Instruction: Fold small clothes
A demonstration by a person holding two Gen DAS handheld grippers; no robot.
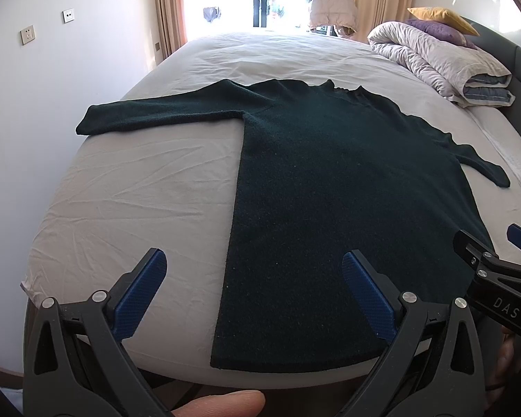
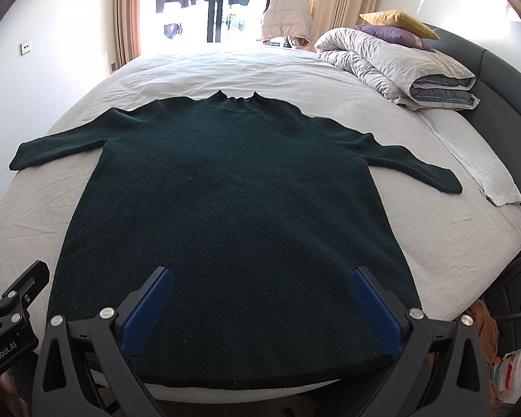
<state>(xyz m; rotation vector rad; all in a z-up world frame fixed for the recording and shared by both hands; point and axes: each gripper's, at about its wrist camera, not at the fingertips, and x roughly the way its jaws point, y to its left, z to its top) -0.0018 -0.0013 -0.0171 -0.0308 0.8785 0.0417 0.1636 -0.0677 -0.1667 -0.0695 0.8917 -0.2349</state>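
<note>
Dark green knitted long-sleeved sweater (image 2: 225, 201) lying flat and face down or face up (the pictures do not settle which) on the pale grey sheet of a bed (image 2: 444, 229), sleeves spread outward to frame left and frame right, collar toward the window at the top of the frame, hem along the near bed edge at the bottom. Long axis: collar to hem, running straight away from both cameras. In the right wrist view the garment fills the centre, and the right hand-held gripper (image 2: 260, 299) sits over the hem near its middle and right portion. In the left wrist view the left hand-held gripper (image 1: 253, 295) straddles the sweater's left side edge near the lower left corner of the hem. Each tool therefore appears about equally near the hem, one toward each corner. Both stand with their blue-padded fingers spread wide, holding nothing; whether the tips touch fabric cannot be told. A rolled grey quilt (image 2: 392, 62) lies at upper right, well apart.
</note>
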